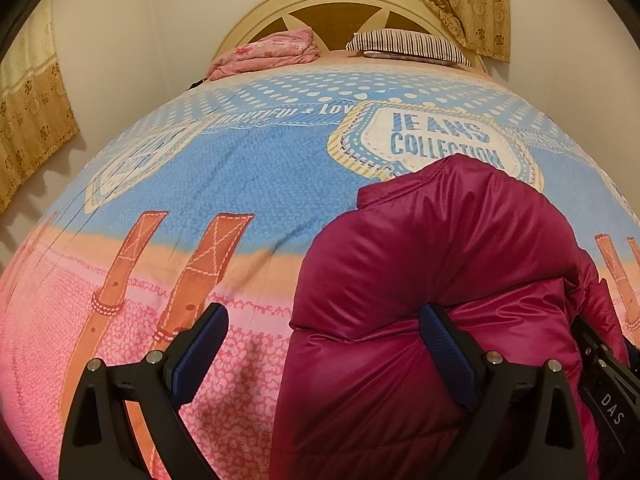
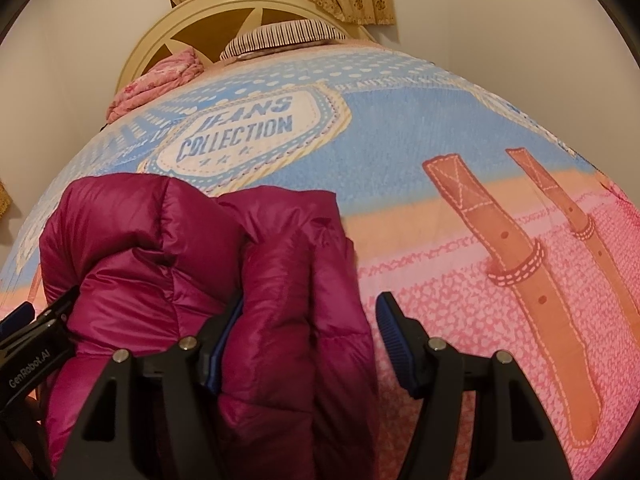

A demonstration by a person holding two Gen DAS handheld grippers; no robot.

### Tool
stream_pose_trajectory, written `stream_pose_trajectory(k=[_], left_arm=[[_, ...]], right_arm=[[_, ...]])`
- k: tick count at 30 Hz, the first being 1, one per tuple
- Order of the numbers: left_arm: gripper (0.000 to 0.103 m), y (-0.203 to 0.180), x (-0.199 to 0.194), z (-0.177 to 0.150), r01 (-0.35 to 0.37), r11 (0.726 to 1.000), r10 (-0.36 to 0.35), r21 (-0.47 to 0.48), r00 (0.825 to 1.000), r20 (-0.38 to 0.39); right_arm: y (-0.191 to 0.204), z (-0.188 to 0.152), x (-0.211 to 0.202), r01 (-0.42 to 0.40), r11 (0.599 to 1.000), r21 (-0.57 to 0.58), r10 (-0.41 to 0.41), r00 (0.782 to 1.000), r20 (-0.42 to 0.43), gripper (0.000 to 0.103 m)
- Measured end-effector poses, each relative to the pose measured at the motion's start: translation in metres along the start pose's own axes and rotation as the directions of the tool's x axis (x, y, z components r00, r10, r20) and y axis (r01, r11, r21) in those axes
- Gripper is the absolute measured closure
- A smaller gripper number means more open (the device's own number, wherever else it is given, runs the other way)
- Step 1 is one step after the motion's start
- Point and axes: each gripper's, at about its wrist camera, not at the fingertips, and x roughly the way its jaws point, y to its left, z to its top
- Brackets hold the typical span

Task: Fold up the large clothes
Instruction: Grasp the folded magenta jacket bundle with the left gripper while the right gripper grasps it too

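a magenta puffer jacket (image 1: 448, 280) lies bundled on the bed cover (image 1: 200, 184), near the edge closest to the person, with its long axis running away from the cameras toward the headboard (image 1: 332, 4). the left gripper (image 1: 324, 340) stands with its fingers spread; the left finger is over bare cover and the right finger rests against the jacket's near fold, so the garment lies to the right of this gripper's centre line. the right gripper (image 2: 310, 332) also has its fingers spread; its left finger is tucked against or partly under the jacket's right-hand fold, and its right finger is over bare cover, so the garment lies to the left of it. neither pair of pads visibly clamps fabric. the jacket therefore sits between the two grippers, each touching one flank, about equally near. judgement: the fold appears well advanced, the bundle being already doubled over. the next move probably calls for both grippers to close inward on the flanks or press the bundle flat; slippery shell fabric may slide or spring open.
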Motion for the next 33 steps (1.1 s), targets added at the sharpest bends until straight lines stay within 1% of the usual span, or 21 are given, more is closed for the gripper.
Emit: stream_pose_trajectory(k=[10, 15, 17, 21, 25, 30, 33], left_arm=[[0.006, 0.001, -0.001, -0.002, 0.007, 1.0, -0.007, 0.001, 1.0, -0.005], [0.006, 0.004, -0.013, -0.011, 0.006, 1.0, -0.006, 0.025, 1.0, 0.003], [0.006, 0.005, -0.015, -0.014, 0.017, 1.0, -0.017, 0.027, 1.0, -0.004], [0.006, 0.011, -0.017, -0.023, 0.067, 0.997, -0.066, 0.024, 0.997, -0.038], [0.006, 0.011, -0.023, -0.034, 0.07, 0.997, -0.069, 0.041, 0.998, -0.007], [0.006, 0.01, -0.019, -0.033, 0.087, 0.995, -0.086, 0.053, 0.996, -0.021], [0.006, 0.008, -0.019, -0.032, 0.102, 0.993, -0.101, 0.063, 0.995, -0.022]], right_arm=[[0.001, 0.0, 0.004, -0.002, 1.0, 0.003, 0.002, 1.0, -0.015, 0.035], [-0.001, 0.0, 0.008, -0.01, 1.0, 0.009, 0.01, 1.0, -0.026, 0.033], [-0.001, 0.0, 0.008, -0.01, 1.0, 0.008, 0.011, 1.0, -0.026, 0.033], [-0.001, 0.0, 0.008, -0.017, 1.0, 0.009, 0.017, 0.999, -0.029, 0.033], [-0.003, -0.001, 0.008, -0.031, 0.999, 0.014, 0.031, 0.999, -0.029, 0.033], [-0.003, -0.002, 0.008, -0.038, 0.999, 0.014, 0.038, 0.999, -0.029, 0.033], [-0.004, -0.003, 0.008, -0.053, 0.998, 0.013, 0.053, 0.998, -0.029, 0.035]])
